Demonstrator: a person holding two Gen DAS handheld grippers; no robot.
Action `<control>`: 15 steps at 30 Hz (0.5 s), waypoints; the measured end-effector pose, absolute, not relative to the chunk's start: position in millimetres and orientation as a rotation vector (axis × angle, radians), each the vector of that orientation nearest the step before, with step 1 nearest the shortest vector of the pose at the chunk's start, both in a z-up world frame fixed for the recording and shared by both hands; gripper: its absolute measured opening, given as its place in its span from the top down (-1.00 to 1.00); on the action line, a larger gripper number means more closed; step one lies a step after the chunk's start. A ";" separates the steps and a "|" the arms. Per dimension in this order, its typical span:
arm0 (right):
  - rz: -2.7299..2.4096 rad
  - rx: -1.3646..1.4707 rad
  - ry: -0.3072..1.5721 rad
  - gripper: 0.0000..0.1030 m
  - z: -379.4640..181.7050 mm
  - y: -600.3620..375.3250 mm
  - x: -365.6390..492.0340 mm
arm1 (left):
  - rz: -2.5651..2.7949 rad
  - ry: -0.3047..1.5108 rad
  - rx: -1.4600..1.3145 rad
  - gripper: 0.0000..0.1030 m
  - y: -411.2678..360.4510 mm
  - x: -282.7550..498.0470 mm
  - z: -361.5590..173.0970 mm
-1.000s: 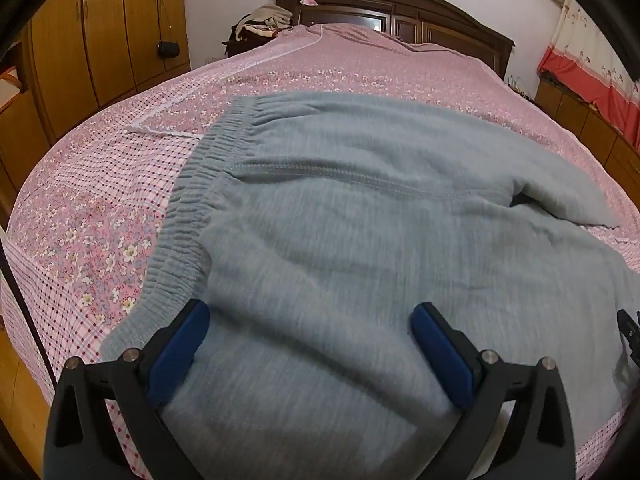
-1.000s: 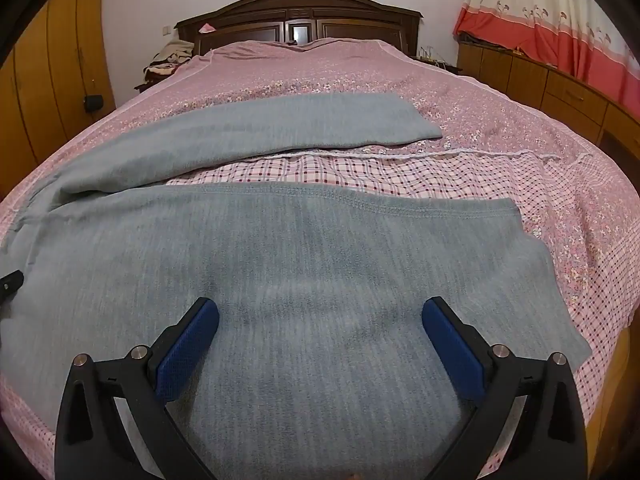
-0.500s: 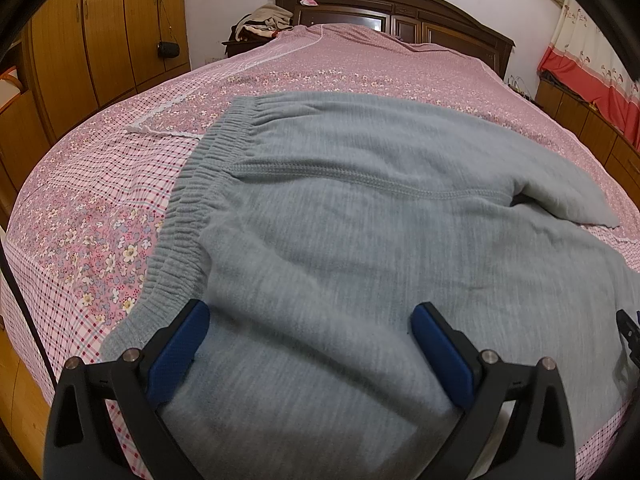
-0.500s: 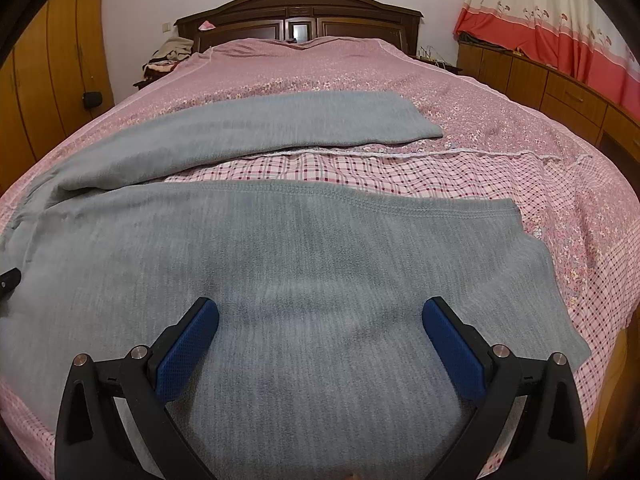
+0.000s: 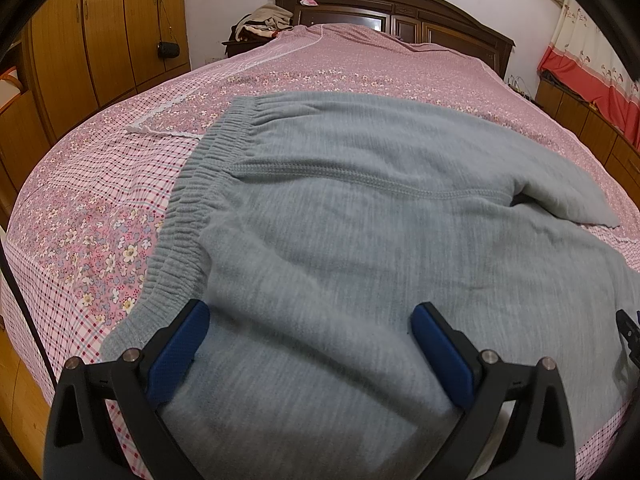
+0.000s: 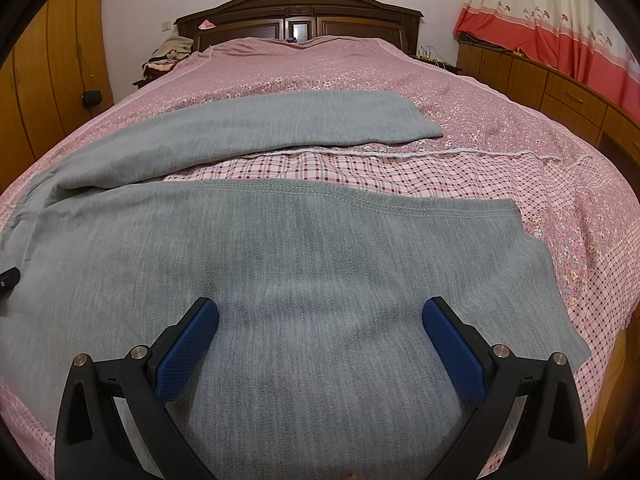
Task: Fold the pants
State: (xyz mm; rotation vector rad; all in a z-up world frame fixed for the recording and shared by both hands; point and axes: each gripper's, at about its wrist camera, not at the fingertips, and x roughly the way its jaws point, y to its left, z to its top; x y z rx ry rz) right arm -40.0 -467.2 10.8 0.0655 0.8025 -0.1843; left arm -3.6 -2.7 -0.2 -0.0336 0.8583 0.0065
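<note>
Grey knit pants (image 5: pixel 360 240) lie spread flat on the bed, the elastic waistband (image 5: pixel 188 216) at the left. In the right wrist view the near leg (image 6: pixel 300 264) runs across in front and the far leg (image 6: pixel 256 132) lies beyond it, with checked bedding showing between them. My left gripper (image 5: pixel 310 340) hovers open over the hip area beside the waistband, its blue pads (image 5: pixel 178 346) wide apart and holding nothing. My right gripper (image 6: pixel 320 336) stands open over the near leg, towards its cuff end. Its tip also shows in the left wrist view, the right gripper (image 5: pixel 630 334).
The bed has a pink floral and checked cover (image 5: pixel 92 220) and a dark wooden headboard (image 6: pixel 296 12). Wooden wardrobes (image 5: pixel 92 40) stand at the left, low cabinets (image 6: pixel 560 92) and a red curtain (image 6: pixel 568 28) at the right. Clothes are piled (image 5: pixel 264 20) beside the headboard.
Both grippers have drifted slightly; the pants and the open jaws look the same as before.
</note>
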 end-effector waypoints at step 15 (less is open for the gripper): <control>-0.186 0.063 0.808 -1.00 11.1 -467.6 -39.9 | 0.007 0.858 -0.033 -0.99 -3.0 -3.7 -0.4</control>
